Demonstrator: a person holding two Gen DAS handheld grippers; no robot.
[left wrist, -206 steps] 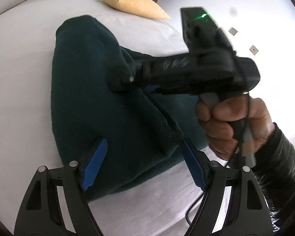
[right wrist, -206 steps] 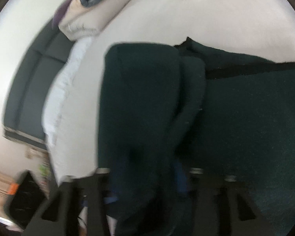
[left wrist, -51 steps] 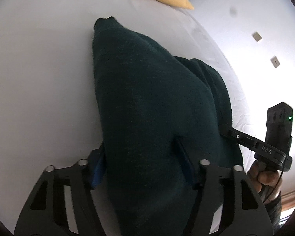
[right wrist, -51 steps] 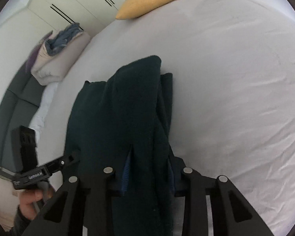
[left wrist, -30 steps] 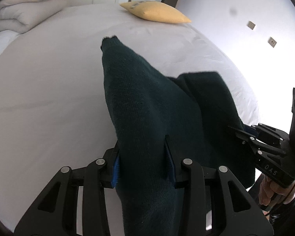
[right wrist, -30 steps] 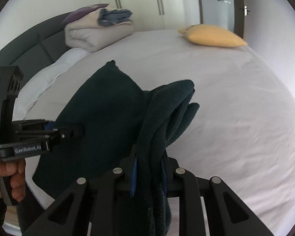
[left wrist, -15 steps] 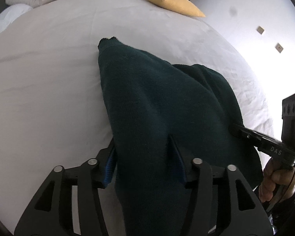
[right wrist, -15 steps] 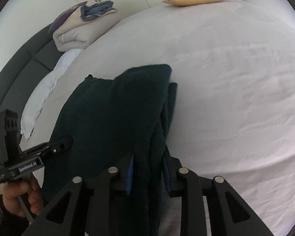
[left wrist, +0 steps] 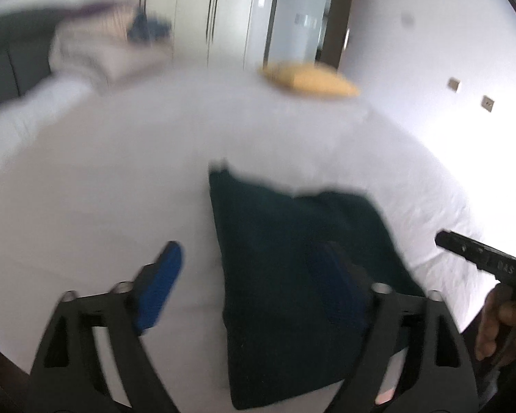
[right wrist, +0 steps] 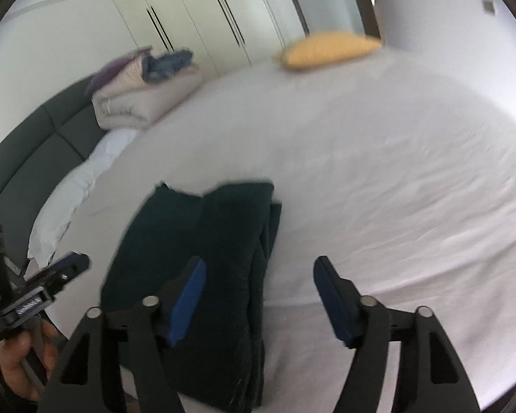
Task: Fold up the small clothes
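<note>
The left gripper is being shown as a black frame of cut-out triangular struts, with silver round screw heads at its joints and blue ribbed pads lining its fingers. The right gripper is being seen built alike: black struts, silver screws, blue pads on its fingers. On each tool's black body, pale lettering is being displayed, too blurred to be read. Each is being carried on a pistol-style handle, and the edge of a dark sleeve is being glimpsed.
</note>
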